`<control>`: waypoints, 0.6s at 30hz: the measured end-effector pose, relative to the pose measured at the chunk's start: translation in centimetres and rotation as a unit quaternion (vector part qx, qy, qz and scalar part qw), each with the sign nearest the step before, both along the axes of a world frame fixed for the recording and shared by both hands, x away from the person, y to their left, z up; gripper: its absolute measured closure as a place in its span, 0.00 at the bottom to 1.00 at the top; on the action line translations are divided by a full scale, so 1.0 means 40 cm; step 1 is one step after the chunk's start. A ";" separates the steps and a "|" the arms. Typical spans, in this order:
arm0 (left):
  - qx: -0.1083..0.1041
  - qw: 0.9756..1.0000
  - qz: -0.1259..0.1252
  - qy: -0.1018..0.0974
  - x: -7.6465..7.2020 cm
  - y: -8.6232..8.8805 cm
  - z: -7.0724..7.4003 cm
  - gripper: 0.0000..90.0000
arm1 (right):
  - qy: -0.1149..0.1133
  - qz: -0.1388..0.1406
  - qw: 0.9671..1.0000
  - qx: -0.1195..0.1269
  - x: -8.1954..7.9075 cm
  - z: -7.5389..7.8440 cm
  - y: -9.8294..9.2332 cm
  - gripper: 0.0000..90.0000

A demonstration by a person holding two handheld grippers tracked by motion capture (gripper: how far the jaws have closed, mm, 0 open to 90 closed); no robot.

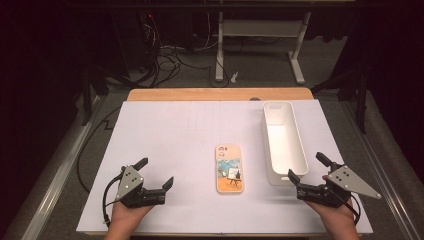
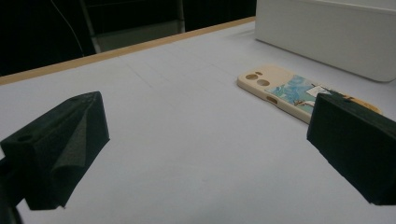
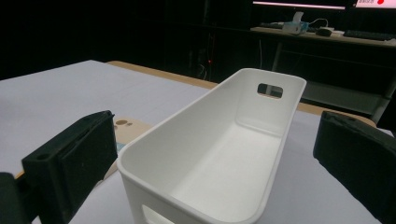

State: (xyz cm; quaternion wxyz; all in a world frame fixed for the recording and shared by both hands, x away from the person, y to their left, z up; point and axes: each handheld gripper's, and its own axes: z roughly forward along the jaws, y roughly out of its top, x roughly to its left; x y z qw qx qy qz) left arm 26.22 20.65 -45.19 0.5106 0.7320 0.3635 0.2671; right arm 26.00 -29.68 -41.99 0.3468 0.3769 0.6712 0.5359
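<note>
Both tools, left tool [image 1: 156, 172] and right tool [image 1: 308, 167], are spread wide w/ nothing gripped. Phone case [image 1: 230, 168] is lying flat mid-counter [image 1: 165, 130], just beside the white bin [image 1: 285, 172]. Prob risk: it gets skidded away (thin, flat), or the bin gets bumped.

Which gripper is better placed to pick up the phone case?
Probably the left gripper: its open jaws already point at the phone case. The right gripper faces the white bin.

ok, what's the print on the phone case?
Cream phone case with a blue-and-orange painted picture, seemingly including a small easel; clearest in the high view.
</note>
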 end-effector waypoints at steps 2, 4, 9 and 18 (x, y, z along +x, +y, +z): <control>0.001 1.000 -0.001 0.003 0.002 -0.002 -0.002 0.00 | 0.001 -0.003 1.000 0.001 0.000 0.000 -0.002 0.00; 0.002 1.000 -0.001 0.003 0.002 -0.003 -0.003 0.00 | 0.000 -0.003 1.000 0.001 -0.001 -0.001 -0.005 0.00; 0.002 1.000 -0.002 0.010 0.003 -0.004 -0.006 0.00 | 0.002 -0.003 1.000 0.000 0.000 -0.001 -0.005 0.00; -0.004 1.000 0.001 0.010 0.005 0.001 -0.006 0.00 | 0.004 0.001 1.000 -0.003 0.001 -0.003 0.002 0.00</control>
